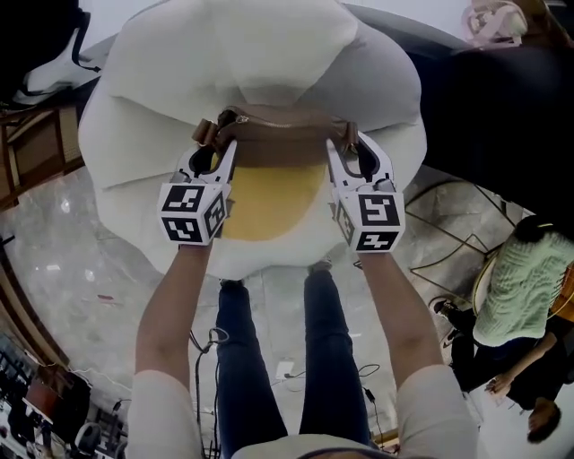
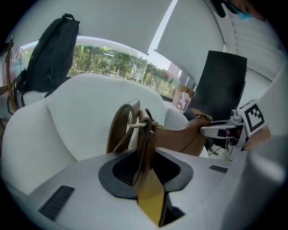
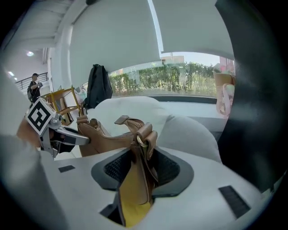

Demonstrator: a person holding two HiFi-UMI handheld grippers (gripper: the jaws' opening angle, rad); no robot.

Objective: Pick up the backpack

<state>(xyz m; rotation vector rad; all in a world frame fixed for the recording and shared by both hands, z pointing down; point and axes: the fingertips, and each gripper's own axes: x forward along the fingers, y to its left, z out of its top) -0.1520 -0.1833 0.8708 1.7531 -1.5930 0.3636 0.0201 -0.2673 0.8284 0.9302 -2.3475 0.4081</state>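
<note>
The left hand-held gripper (image 1: 215,148) and right hand-held gripper (image 1: 352,148) each pinch only a thin backpack (image 1: 269,193) edge, so its weight could pull it free.

A big white petal-shaped armchair (image 1: 269,54) fills the far middle. Pale marble floor (image 1: 63,269) spreads on the left, with cables (image 1: 212,339) lying near. A person in a green top (image 1: 516,287) sits at the right; a pink bag (image 1: 495,22) lies far right.

Left tongs (image 1: 220,145) and right tongs (image 1: 346,143) cover the backpack's (image 1: 273,193) ends (head view); bystander (image 1: 520,291) cropped.
</note>
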